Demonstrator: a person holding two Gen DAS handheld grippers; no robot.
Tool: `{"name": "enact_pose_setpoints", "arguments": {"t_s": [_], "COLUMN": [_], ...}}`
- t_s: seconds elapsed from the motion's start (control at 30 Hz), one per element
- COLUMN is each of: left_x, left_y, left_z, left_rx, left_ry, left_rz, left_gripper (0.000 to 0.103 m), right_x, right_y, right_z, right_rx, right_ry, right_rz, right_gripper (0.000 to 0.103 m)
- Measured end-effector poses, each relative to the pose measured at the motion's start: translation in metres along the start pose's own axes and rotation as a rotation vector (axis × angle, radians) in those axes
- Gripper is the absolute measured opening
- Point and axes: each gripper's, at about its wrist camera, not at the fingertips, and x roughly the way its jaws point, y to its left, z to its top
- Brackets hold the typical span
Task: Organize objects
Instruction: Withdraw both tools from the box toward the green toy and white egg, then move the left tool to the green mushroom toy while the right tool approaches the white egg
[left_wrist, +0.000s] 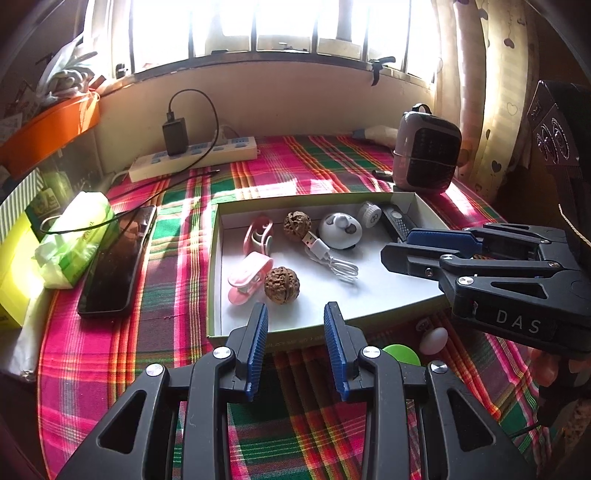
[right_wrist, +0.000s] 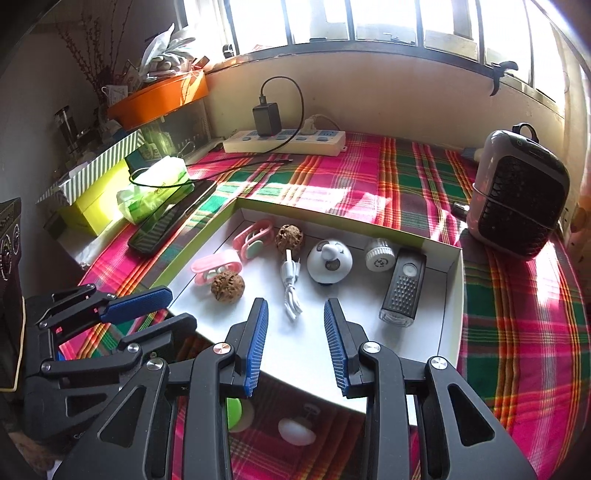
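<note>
Both black grippers with blue ribbed pads, left gripper (left_wrist: 295, 314) and right gripper (right_wrist: 296, 310), are hovering partly open and gripping nothing over the near edge of the shallow white cardboard tray (left_wrist: 218, 258). Inside are lying two brown wrinkled walnuts (left_wrist: 282, 285), pink plastic clips (left_wrist: 248, 277), a coiled white USB cable (left_wrist: 332, 260) and a dark rectangular flashlight (right_wrist: 404, 291); a small white egg-shaped object (left_wrist: 433, 340) is sitting outside on the near plaid cloth (left_wrist: 118, 350).

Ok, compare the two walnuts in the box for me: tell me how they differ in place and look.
The near walnut sits beside the pink clip case, close to the box's front; the far walnut lies further back, next to the USB plug of the white cable. The near walnut looks rounder and broader; the far walnut looks smaller and knobblier. Both are brown, wrinkled, and rest loose on the box's white floor.
</note>
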Motion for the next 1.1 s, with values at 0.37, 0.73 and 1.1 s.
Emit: {"name": "enact_pose_setpoints", "arguments": {"t_s": [0.37,0.73,1.1], "left_x": [-0.015,-0.016,-0.007], "left_y": [-0.005,-0.027,-0.038], "left_z": [-0.011,-0.024,-0.028], "left_rx": [0.001,0.039,0.051], "left_ry": [-0.011,0.015,0.045], "left_rz": [-0.043,-0.15,-0.175], "left_gripper": [0.03,0.036,0.037], "right_x": [-0.026,-0.036,-0.035], "right_y": [-0.002,-0.008,-0.013], "right_z": [-0.024,-0.054,-0.065], "right_rx": [0.024,0.041,0.052], "right_ry": [-0.046,-0.041,-0.033], "right_rz": [-0.044,-0.087,-0.105], "right_gripper": [0.039,0.046,0.047]}}
